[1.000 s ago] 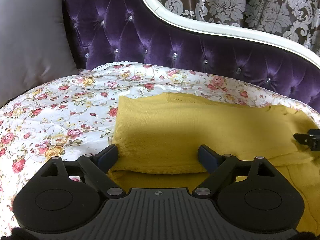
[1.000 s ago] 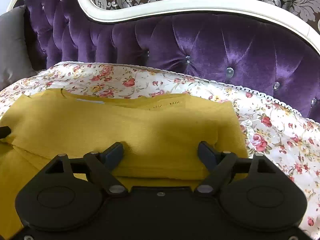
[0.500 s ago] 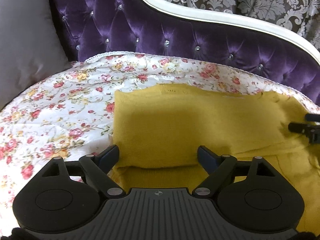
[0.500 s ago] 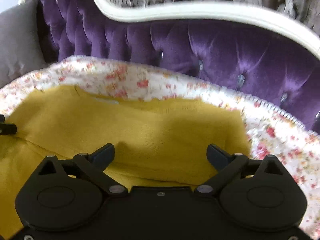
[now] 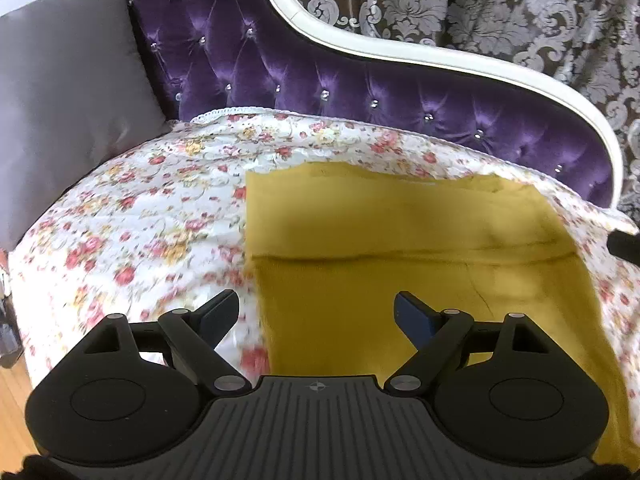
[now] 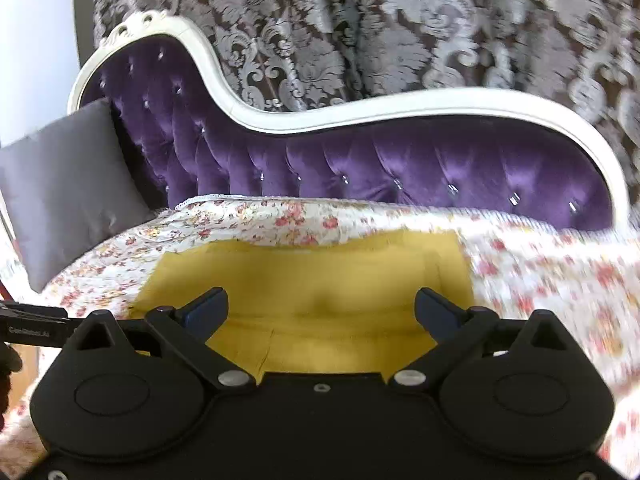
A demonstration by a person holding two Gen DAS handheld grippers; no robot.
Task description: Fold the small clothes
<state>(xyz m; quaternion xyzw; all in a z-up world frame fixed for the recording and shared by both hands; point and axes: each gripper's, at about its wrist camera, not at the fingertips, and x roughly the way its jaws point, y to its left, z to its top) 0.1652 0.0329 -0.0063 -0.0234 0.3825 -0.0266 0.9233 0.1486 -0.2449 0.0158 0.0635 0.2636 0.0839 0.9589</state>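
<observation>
A mustard-yellow knitted garment (image 5: 420,248) lies flat on the floral bed cover (image 5: 140,216), its far part folded over the near part along a crosswise fold line. It also shows in the right wrist view (image 6: 320,276). My left gripper (image 5: 316,314) is open and empty, held above the garment's near left edge. My right gripper (image 6: 322,310) is open and empty, raised above the garment's near part. The tip of the right gripper shows at the right edge of the left wrist view (image 5: 624,242).
A grey cushion (image 5: 60,112) leans at the left end of the purple tufted chaise back (image 5: 360,96) with a white frame. A patterned curtain (image 6: 400,32) hangs behind. The floral cover (image 6: 540,272) extends right of the garment.
Both grippers have pulled back and risen away from the garment, so more of the chaise shows. The fold stays in place. Both stayed open.
</observation>
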